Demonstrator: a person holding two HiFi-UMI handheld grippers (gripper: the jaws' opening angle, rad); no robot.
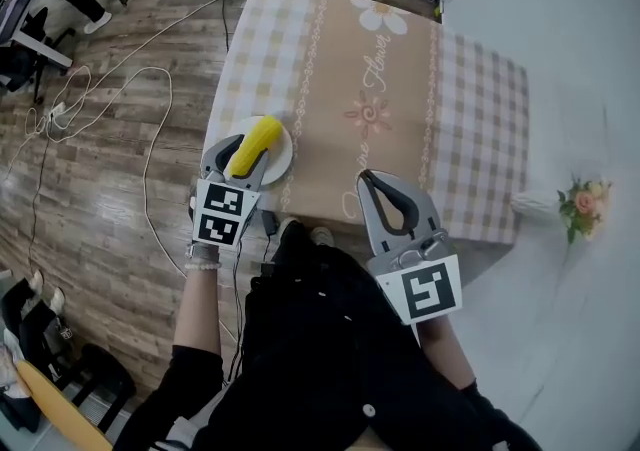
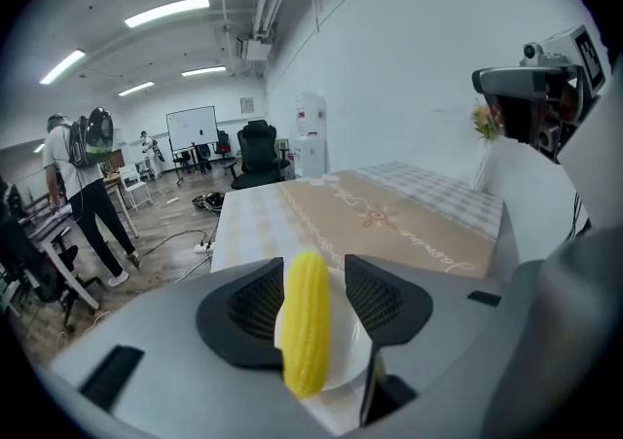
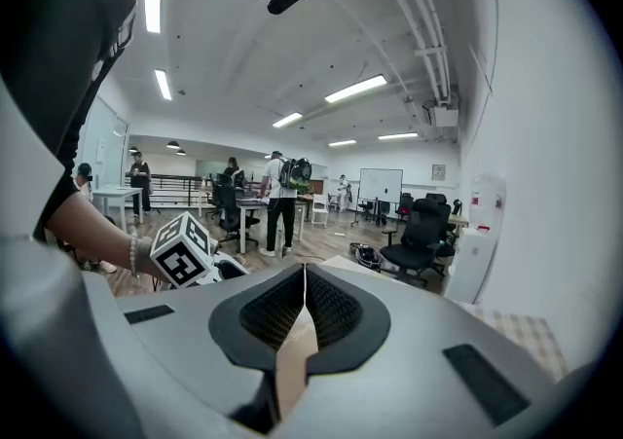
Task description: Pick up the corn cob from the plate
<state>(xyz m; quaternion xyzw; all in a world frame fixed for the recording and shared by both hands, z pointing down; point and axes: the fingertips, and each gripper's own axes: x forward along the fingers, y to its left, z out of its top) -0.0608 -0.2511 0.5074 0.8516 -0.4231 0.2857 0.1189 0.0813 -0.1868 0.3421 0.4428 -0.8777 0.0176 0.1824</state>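
Flanking knobbly corn cob (image 2: 305, 325), left tongs (image 2: 313, 270) seem loose.

Past the plate (image 1: 284, 139) the tabletop (image 1: 370, 59) lies bare. On the plate, the corn cob (image 1: 255, 142) stands between the left gripper (image 1: 245, 155) fingers (image 2: 384, 303), leaving a gap at its right.

yellow corn cob (image 1: 252, 147), on white plate (image 1: 283, 155)

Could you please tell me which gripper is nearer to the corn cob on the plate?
Left. The left gripper straddles the corn cob on the plate, jaws open either side; the right gripper, shut, sits off to its right at the table's near edge.
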